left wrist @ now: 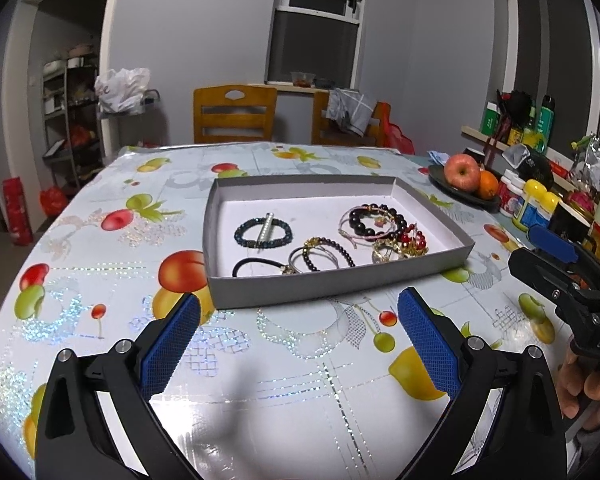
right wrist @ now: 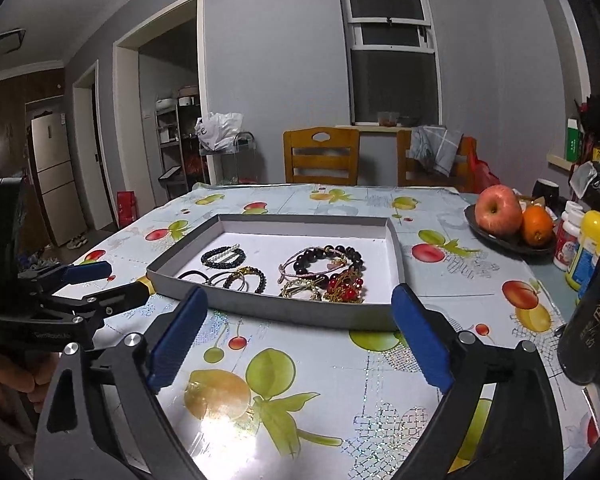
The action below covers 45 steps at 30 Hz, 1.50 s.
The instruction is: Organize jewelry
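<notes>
Since every visible bracelet already lies inside the tray [left wrist: 220, 240], from nine to four o'clock, little seems left, and both the left gripper [left wrist: 298, 344] and the right gripper [right wrist: 296, 332] are held wide and empty.

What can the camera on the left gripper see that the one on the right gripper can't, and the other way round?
Only the left wrist view shows the red bag on the floor left of the table. Only the right wrist view shows the fridge through the doorway and the ceiling lamp. Both show the grey tray with its bracelets, the apple, the orange, two wooden chairs, the window, and both open grippers, left gripper and right gripper, empty.
</notes>
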Each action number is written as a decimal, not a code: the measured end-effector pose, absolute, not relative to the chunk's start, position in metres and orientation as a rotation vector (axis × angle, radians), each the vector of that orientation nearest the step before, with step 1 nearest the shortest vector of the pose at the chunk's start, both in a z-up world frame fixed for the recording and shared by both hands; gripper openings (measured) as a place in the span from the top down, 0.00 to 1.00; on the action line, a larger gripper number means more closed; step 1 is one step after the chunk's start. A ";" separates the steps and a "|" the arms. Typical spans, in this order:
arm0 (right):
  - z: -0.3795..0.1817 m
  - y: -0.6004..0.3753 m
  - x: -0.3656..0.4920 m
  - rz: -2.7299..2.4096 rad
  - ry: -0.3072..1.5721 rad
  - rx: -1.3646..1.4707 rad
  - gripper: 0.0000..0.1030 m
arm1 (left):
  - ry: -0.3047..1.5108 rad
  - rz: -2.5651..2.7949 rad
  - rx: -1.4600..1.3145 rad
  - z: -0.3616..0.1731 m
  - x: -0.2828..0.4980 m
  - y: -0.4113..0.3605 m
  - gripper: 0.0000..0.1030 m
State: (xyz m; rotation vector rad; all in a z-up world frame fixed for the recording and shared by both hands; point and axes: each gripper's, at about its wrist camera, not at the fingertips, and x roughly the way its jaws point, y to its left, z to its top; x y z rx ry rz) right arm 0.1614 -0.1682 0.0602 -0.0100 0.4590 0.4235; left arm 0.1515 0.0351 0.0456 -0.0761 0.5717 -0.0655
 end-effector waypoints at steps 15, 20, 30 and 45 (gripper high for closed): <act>0.062 -0.166 0.159 0.418 0.447 -0.025 0.07 | 0.568 -0.064 -0.066 0.046 0.151 0.033 0.05; 0.062 -0.166 0.159 0.419 0.447 -0.025 0.07 | 0.569 -0.064 -0.067 0.046 0.151 0.034 0.05; 0.061 -0.166 0.159 0.418 0.447 -0.026 0.07 | 0.569 -0.064 -0.065 0.046 0.151 0.034 0.05; 0.061 -0.166 0.158 0.418 0.446 -0.026 0.06 | 0.569 -0.064 -0.065 0.046 0.151 0.033 0.05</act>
